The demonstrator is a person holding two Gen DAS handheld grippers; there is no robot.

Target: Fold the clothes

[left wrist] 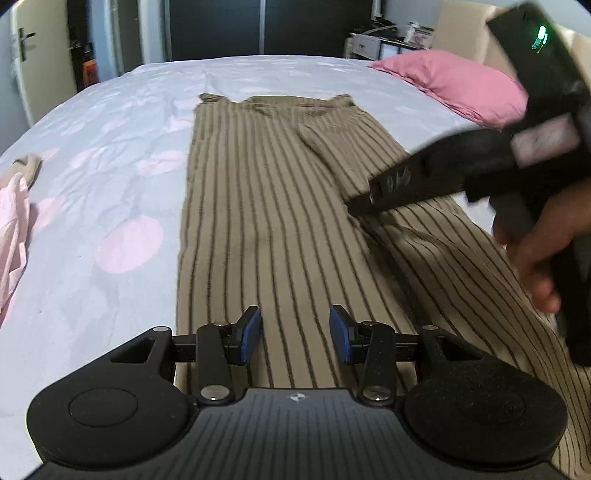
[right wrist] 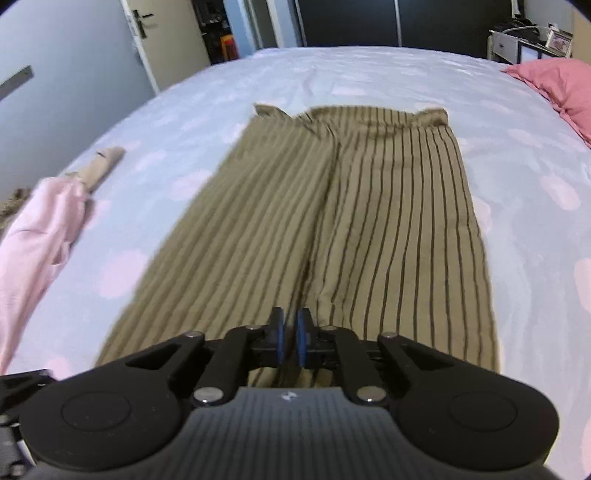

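Olive trousers with dark stripes (left wrist: 258, 203) lie flat on the bed, waistband at the far end and both legs running toward me. My left gripper (left wrist: 295, 332) hovers open just above the left leg, with nothing between its blue pads (left wrist: 251, 332). My right gripper (left wrist: 354, 208), held by a hand (left wrist: 535, 266), comes in from the right and touches the cloth where the two legs meet. In the right wrist view the trousers (right wrist: 388, 221) stretch ahead, and the right gripper (right wrist: 290, 339) is pinched on a raised fold of the inner leg edge.
The bed has a pale blue sheet with pink spots (left wrist: 110, 147). A pink pillow (left wrist: 450, 81) lies at the far right. A pink garment (right wrist: 37, 240) and a beige item (right wrist: 103, 162) lie at the left edge. A door (right wrist: 147, 22) and dark wardrobes stand beyond.
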